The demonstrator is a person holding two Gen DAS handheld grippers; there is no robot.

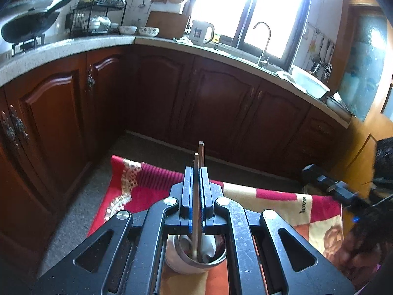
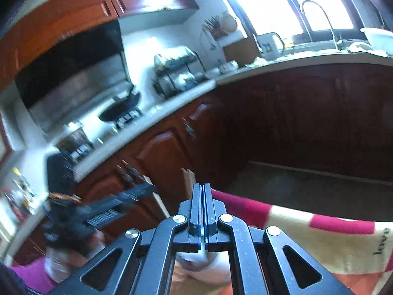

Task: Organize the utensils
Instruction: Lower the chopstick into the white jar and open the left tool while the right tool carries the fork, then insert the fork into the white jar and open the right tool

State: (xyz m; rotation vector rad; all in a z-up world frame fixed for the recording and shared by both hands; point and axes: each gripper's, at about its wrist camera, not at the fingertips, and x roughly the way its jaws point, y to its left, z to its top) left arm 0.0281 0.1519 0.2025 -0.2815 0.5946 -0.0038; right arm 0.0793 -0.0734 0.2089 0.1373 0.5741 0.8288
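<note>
Chopsticks, two slim brown wooden sticks (image 1: 197,196), stand pinched in our left gripper (image 1: 196,172) jaws, tips inside the round steel cup (image 1: 196,260); release remains. Our right gripper (image 2: 202,189) jaws pinch something white.

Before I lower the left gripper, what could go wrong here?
1. The left gripper pinches two chopsticks with uneven tops; one may slip.
2. The cup already holds a white spoon, so the tips could snag and tip it on the soft cloth.
3. The right gripper grips something white, blurred; the two could collide.
</note>
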